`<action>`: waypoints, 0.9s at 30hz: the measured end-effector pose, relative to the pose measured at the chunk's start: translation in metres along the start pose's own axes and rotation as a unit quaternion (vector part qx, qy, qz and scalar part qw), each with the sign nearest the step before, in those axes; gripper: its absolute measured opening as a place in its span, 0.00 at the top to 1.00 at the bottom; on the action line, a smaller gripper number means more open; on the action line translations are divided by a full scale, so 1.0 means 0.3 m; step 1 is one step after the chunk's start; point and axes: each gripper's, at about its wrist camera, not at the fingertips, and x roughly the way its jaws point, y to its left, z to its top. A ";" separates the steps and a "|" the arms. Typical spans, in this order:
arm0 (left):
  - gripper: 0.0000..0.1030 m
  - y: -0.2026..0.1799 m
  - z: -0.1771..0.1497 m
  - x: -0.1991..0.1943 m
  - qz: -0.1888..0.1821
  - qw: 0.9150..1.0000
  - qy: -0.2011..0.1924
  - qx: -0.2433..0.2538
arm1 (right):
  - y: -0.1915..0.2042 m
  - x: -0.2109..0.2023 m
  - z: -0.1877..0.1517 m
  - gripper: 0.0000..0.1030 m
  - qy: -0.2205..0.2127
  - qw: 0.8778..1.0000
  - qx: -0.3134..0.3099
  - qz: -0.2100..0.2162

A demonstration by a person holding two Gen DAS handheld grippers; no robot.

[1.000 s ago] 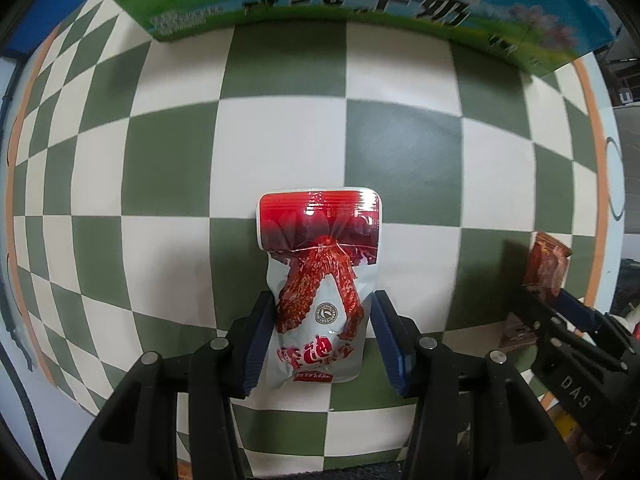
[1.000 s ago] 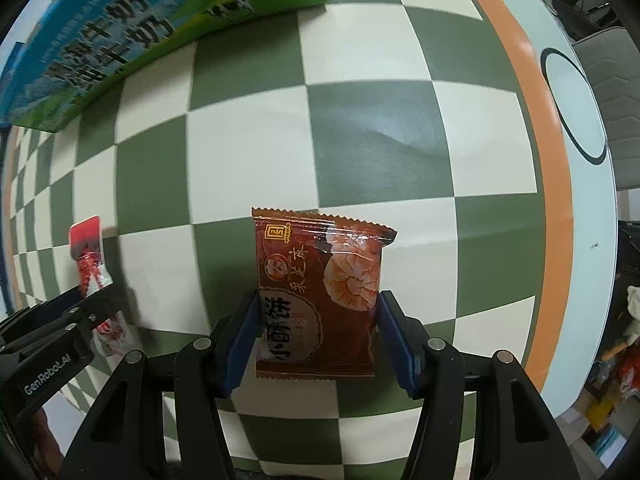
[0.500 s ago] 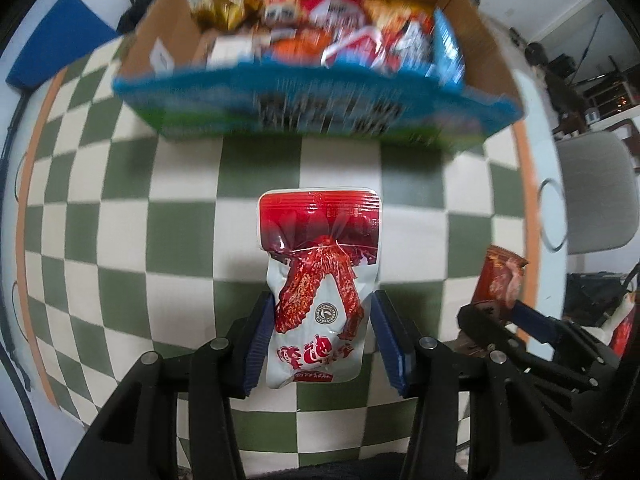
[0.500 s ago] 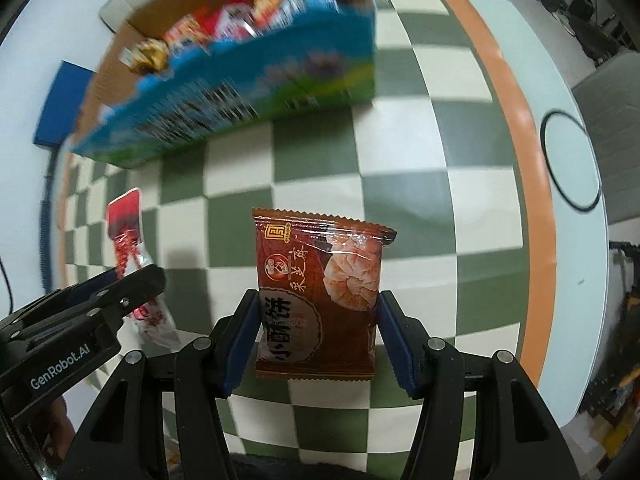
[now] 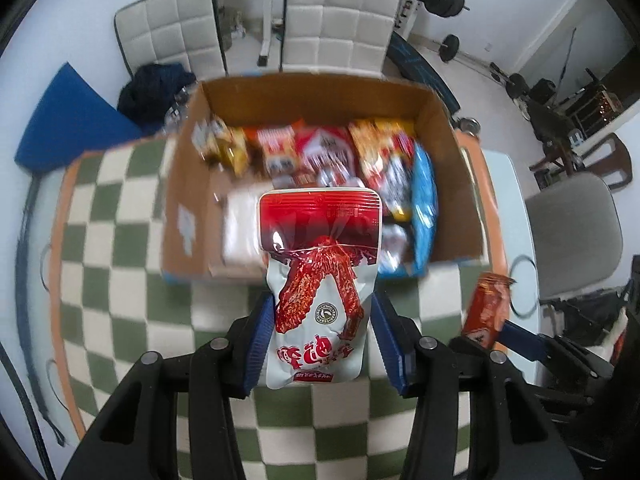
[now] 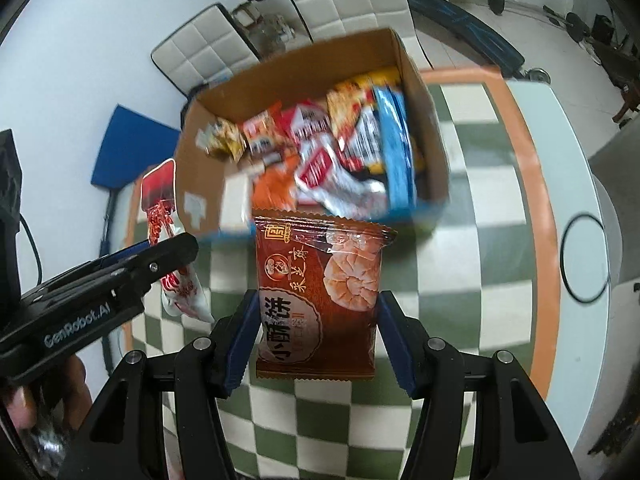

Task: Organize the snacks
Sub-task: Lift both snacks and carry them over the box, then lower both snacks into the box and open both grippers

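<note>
The left gripper (image 5: 320, 336) clamps a red-and-white snack pouch (image 5: 320, 280) between its blue fingers while the right gripper (image 6: 318, 340) pinches a brown pastry packet (image 6: 320, 296), both raised above the checkered table (image 5: 120, 300) near the snack-filled cardboard box (image 5: 320, 100).

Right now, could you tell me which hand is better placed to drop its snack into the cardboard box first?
Left. Its red-and-white pouch already overlaps the cardboard box opening, while the right's brown pastry packet hangs just short of the near wall.
</note>
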 end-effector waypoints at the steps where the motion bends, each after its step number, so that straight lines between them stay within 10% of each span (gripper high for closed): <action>1: 0.55 0.012 0.036 0.006 0.004 1.000 0.001 0.001 | 0.003 0.000 0.030 0.41 -0.004 1.000 0.000 0.000; 14: 0.55 0.160 0.419 0.250 0.069 0.996 0.061 0.008 | 0.000 0.250 0.381 0.41 0.018 0.999 0.009 -0.047; 27: 0.55 0.227 0.466 0.481 0.082 0.985 0.152 0.005 | -0.047 0.444 0.444 0.41 0.068 0.995 0.018 -0.076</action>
